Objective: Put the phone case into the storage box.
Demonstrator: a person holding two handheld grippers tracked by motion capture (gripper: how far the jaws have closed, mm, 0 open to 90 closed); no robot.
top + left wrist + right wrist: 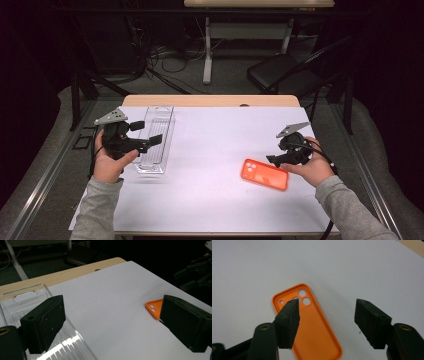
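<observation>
Right hand-held gripper (325, 322) hovering over orange phone case (312, 327), jaws apart and empty, left hand-held gripper (110, 322) wide open above clear tray (156, 140), white surface (215, 200).

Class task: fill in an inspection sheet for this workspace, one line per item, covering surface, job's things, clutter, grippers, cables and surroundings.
Surface: white sheet on a wooden table.
Job's things: orange phone case lying flat, inside up; clear plastic tray at left.
Clutter: nothing seen.
Grippers: left gripper open over the tray; right gripper open above the case, not touching it.
Cables: tangle on the floor beyond the table.
Surroundings: dark room, black chair, second table's legs.
</observation>
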